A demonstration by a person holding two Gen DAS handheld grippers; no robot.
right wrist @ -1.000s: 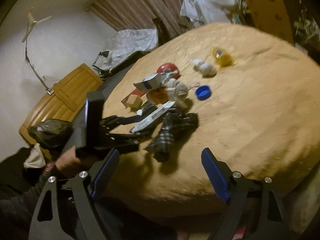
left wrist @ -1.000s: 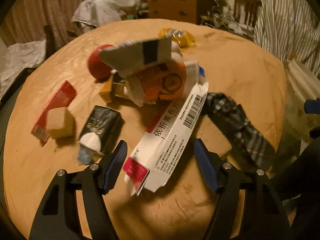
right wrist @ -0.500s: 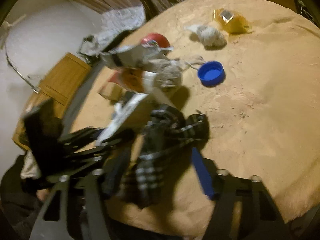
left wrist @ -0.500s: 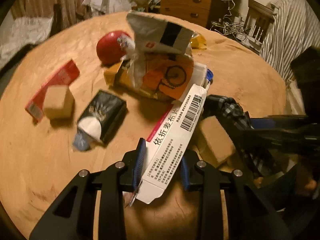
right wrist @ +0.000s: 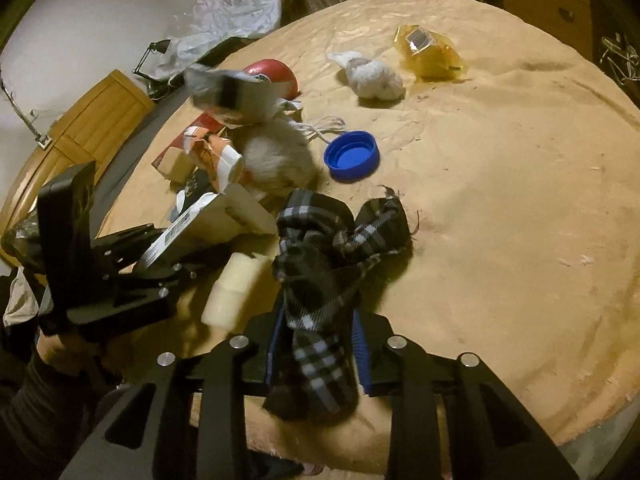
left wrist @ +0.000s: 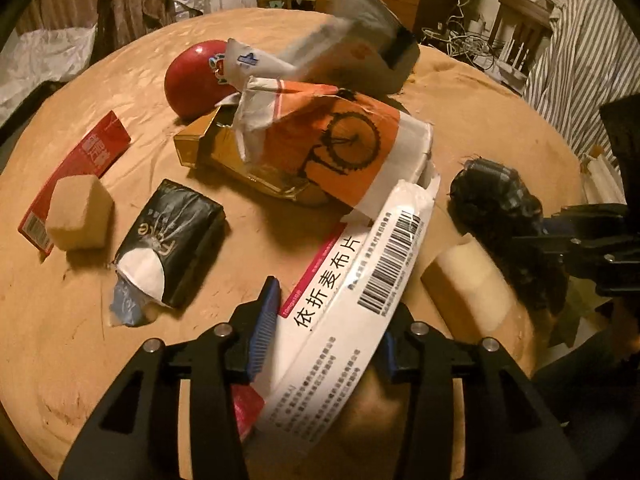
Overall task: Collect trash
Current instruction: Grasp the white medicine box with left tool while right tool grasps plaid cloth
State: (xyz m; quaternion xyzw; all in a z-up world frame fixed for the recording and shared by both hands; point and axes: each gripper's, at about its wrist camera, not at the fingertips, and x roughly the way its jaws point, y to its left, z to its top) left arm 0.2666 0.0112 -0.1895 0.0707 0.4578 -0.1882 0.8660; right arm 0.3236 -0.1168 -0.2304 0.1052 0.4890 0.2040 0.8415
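My left gripper (left wrist: 326,332) is shut on a long white medicine box (left wrist: 352,288) with a barcode, at the near edge of the round tan-covered table (left wrist: 60,320). The box also shows in the right wrist view (right wrist: 200,228). My right gripper (right wrist: 316,340) is shut on a black-and-white plaid cloth (right wrist: 328,256), which shows in the left wrist view (left wrist: 492,200) at the right. A torn orange-and-white wrapper (left wrist: 340,144) lies behind the box, with a crumpled grey-white pack (left wrist: 360,52) above it.
A red ball (left wrist: 196,80), red flat box (left wrist: 76,176), foam cube (left wrist: 78,210), black tissue pack (left wrist: 172,236) and pale foam block (left wrist: 468,284) lie around. Further off are a blue cap (right wrist: 352,155), white tissue wad (right wrist: 372,76) and yellow wrapper (right wrist: 428,54).
Both grippers were open a second ago. The left has closed on the white box and the right has moved in and closed on the plaid cloth. The pale foam block has come into view.
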